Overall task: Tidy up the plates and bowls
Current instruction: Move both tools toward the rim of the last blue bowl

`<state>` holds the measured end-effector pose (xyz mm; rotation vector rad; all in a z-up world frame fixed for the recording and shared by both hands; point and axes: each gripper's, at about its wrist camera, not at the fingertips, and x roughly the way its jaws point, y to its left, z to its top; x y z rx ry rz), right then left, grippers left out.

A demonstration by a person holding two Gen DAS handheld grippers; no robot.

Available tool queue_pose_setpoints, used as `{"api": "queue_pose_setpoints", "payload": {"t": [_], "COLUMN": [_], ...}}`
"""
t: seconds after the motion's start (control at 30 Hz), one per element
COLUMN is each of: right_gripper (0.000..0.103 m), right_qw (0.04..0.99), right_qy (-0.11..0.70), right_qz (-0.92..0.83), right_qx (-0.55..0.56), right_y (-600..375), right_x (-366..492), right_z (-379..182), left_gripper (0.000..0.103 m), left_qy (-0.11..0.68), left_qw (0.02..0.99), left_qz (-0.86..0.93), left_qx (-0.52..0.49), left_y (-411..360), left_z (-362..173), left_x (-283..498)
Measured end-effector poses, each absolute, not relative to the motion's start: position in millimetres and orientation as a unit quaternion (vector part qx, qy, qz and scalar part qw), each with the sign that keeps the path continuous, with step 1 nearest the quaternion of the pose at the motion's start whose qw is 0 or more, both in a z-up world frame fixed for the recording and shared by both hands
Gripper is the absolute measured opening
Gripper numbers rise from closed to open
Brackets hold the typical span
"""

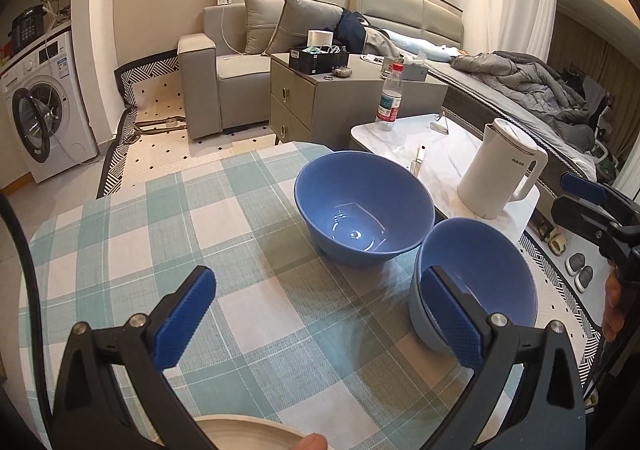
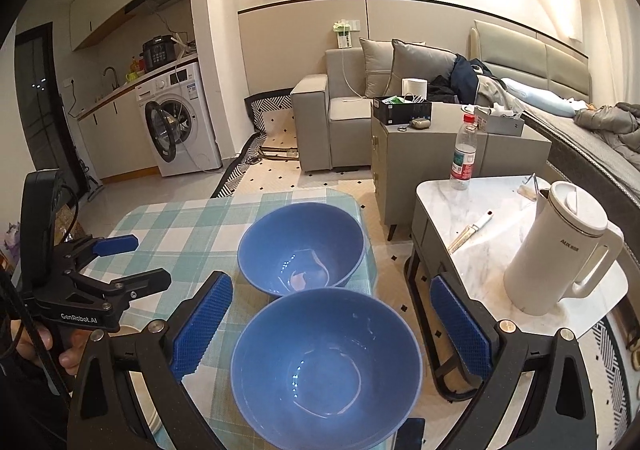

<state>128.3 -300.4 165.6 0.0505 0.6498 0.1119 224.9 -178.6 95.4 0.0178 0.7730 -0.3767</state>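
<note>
Two round blue bowls [image 2: 301, 248] [image 2: 326, 368] crowd the checked tablecloth's [image 1: 160, 234] right edge — left gripper [image 1: 316, 314] and right gripper [image 2: 332, 330] both spread wide, empty.

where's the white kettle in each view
Left wrist: the white kettle stands right of centre, on the marble side table, beyond the two blue bowls.
Right wrist: the white kettle stands at the right edge, on the same table.
Shared landmark: the red-capped water bottle at that table's far end.

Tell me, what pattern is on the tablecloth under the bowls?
The tablecloth is a teal-and-white check, clearest in the left wrist view.
</note>
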Motion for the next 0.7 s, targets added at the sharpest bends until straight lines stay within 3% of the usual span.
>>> {"api": "queue_pose_setpoints", "payload": {"t": [0.7], "right_gripper": [0.101], "right_qw": [0.934], "right_qy": [0.352], "right_qz": [0.055], "right_qx": [0.035], "right_y": [-320.7], "right_x": [180.5], "right_z": [151.2], "left_gripper": [0.103], "left_qy": [0.379], "left_qw": [0.91], "left_qz": [-0.168], "left_qx": [0.006], "left_y": [-181.7], "left_z": [92.5], "left_x": [250.5]}}
